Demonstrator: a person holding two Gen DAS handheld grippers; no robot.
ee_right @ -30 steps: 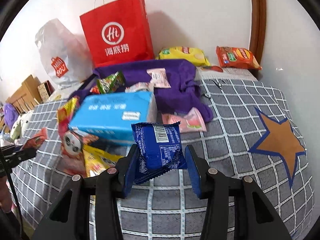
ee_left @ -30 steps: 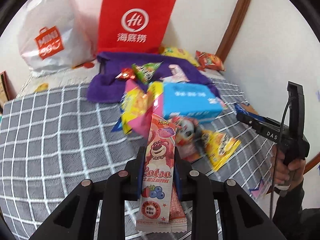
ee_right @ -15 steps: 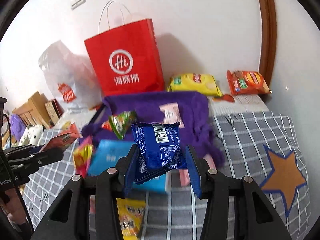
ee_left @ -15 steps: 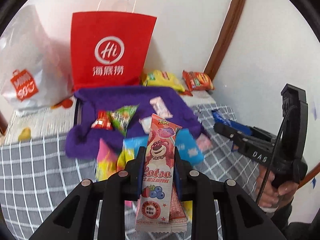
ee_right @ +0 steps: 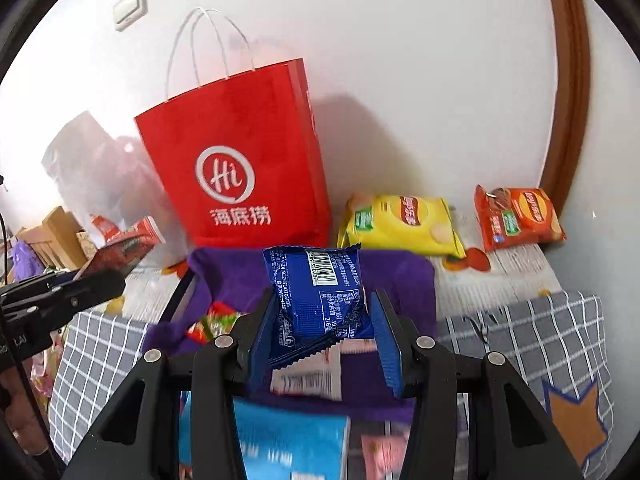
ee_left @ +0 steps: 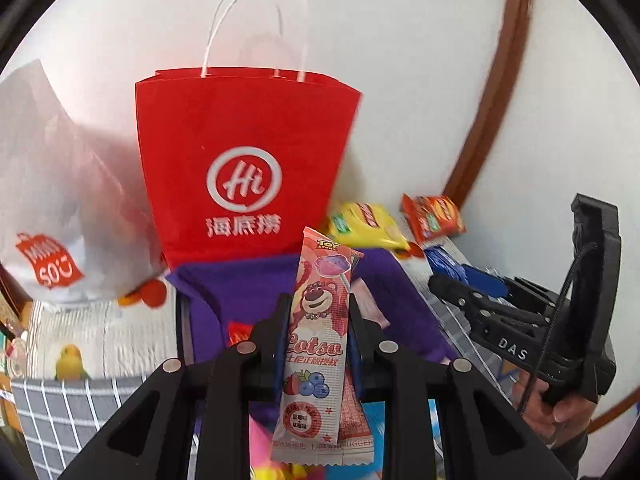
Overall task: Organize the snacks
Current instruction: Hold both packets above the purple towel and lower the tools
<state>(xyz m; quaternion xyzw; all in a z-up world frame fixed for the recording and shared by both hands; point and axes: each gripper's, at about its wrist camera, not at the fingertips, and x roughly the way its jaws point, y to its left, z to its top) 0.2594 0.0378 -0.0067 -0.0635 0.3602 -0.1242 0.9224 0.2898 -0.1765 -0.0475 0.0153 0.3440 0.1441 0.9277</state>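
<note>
My left gripper point(ee_left: 318, 320) is shut on a long pink Lotso lollipop packet point(ee_left: 320, 340) that stands upright between its pads. My right gripper point(ee_right: 324, 320) is shut on a blue snack packet point(ee_right: 320, 300) with a barcode. Both are held above a purple cloth point(ee_left: 240, 288) point(ee_right: 400, 276) in front of an upright red paper bag point(ee_left: 248, 160) point(ee_right: 240, 160) with white handles. In the left wrist view the right gripper point(ee_left: 460, 284) shows at the right with the blue packet point(ee_left: 444, 260), held by a hand point(ee_left: 556, 412). The left gripper point(ee_right: 64, 300) shows at the left of the right wrist view.
A white plastic bag point(ee_left: 48, 200) leans left of the red bag. A yellow chip bag point(ee_right: 400, 224) and an orange chip bag point(ee_right: 516, 216) lie by the wall. A blue box point(ee_right: 288, 440) and small packets lie on the grey checked cover point(ee_right: 520, 340).
Both grippers have risen and moved toward the red bag, each keeping its packet. The bag now looms larger, and the snack pile has slipped below the fingers.
</note>
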